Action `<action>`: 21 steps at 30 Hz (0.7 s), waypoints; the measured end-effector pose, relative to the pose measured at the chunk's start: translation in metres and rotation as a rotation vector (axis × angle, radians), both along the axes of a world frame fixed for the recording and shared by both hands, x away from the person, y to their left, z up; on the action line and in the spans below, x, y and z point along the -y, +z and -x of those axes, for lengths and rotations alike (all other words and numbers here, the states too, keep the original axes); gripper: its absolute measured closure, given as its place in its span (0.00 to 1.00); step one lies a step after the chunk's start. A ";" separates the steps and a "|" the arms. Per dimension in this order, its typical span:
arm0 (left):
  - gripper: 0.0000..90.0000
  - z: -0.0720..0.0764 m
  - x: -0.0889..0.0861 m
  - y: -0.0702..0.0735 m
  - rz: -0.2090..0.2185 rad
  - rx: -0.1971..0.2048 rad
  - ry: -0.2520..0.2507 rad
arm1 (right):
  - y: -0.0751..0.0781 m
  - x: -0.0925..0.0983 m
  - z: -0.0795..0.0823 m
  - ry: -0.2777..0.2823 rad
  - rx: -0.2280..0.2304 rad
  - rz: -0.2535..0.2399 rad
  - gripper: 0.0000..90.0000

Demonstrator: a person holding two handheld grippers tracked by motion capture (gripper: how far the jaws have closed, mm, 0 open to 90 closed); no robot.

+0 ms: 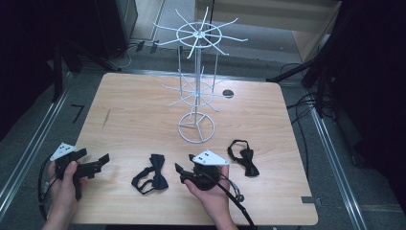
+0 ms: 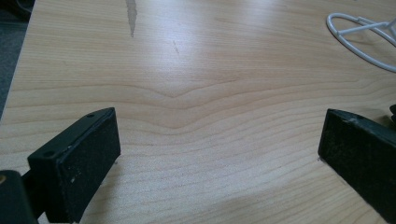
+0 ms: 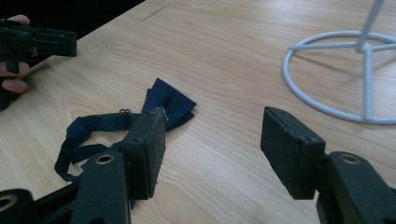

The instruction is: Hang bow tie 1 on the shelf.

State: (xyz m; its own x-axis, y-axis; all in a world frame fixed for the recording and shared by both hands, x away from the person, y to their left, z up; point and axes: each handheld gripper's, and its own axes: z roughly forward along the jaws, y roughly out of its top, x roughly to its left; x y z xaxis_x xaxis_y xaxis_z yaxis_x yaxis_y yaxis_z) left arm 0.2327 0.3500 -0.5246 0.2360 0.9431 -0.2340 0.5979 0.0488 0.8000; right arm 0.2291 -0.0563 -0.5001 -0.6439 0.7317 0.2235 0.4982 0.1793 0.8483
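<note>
Bow tie (image 3: 159, 105) lies just beyond the open right claw (image 3: 212, 149).

Table (image 1: 143, 120): pale wood-grain top, smooth, slight sheen. Display stand (image 1: 196, 127): thin white-coated wire, glossy. Near bow tie (image 3: 166, 105): dark navy cloth, matt, soft folds. Second bow tie (image 1: 244, 158): dark matt cloth. Right gripper (image 3: 212, 149): black plastic body, pads (image 3: 289, 149) rough, matt, scuffed.
</note>
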 end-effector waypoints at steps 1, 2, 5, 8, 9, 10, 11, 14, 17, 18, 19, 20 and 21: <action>0.00 0.000 0.000 0.000 0.000 -0.001 0.000 | -0.001 -0.004 0.000 0.008 -0.002 0.000 0.46; 0.00 0.000 0.000 0.000 0.000 -0.001 0.000 | -0.001 -0.004 0.000 0.008 -0.002 0.000 0.46; 0.00 0.000 0.000 0.000 0.000 -0.002 0.000 | -0.003 -0.015 0.000 0.025 -0.010 0.002 0.46; 0.00 0.000 0.000 0.000 0.000 -0.003 0.000 | -0.007 -0.024 0.001 0.033 -0.020 0.011 0.46; 0.00 0.000 0.000 0.000 0.001 -0.003 -0.001 | -0.008 -0.028 0.001 0.039 -0.022 0.009 0.46; 0.00 0.000 0.000 0.000 0.000 -0.003 0.000 | -0.010 -0.031 0.001 0.041 -0.026 0.011 0.46; 0.00 0.000 0.000 0.000 0.001 -0.003 0.000 | -0.011 -0.034 0.002 0.044 -0.028 0.017 0.46; 0.00 0.000 0.000 0.000 0.001 -0.003 -0.001 | -0.014 -0.043 0.002 0.056 -0.037 0.022 0.46; 0.00 0.000 0.000 0.000 0.000 -0.002 0.000 | -0.017 -0.052 0.002 0.061 -0.039 0.031 0.45; 0.00 0.000 0.000 0.000 0.000 -0.003 0.000 | -0.017 -0.054 0.002 0.061 -0.043 0.030 0.45; 0.00 0.000 0.000 0.000 0.000 -0.003 0.000 | -0.018 -0.056 0.002 0.059 -0.047 0.030 0.45; 0.00 0.000 0.000 0.000 -0.004 -0.001 0.001 | -0.019 -0.058 0.002 0.057 -0.052 0.031 0.45; 0.00 0.000 0.000 0.000 -0.004 -0.002 0.002 | -0.020 -0.060 0.002 0.059 -0.058 0.032 0.45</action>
State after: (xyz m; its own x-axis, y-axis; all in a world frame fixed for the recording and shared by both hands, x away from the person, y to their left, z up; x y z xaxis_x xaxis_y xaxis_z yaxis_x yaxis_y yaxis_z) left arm 0.2328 0.3504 -0.5244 0.2341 0.9445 -0.2304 0.5993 0.0464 0.7992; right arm 0.2272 0.0037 -0.5204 -0.6730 0.7000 0.2389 0.5340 0.2364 0.8118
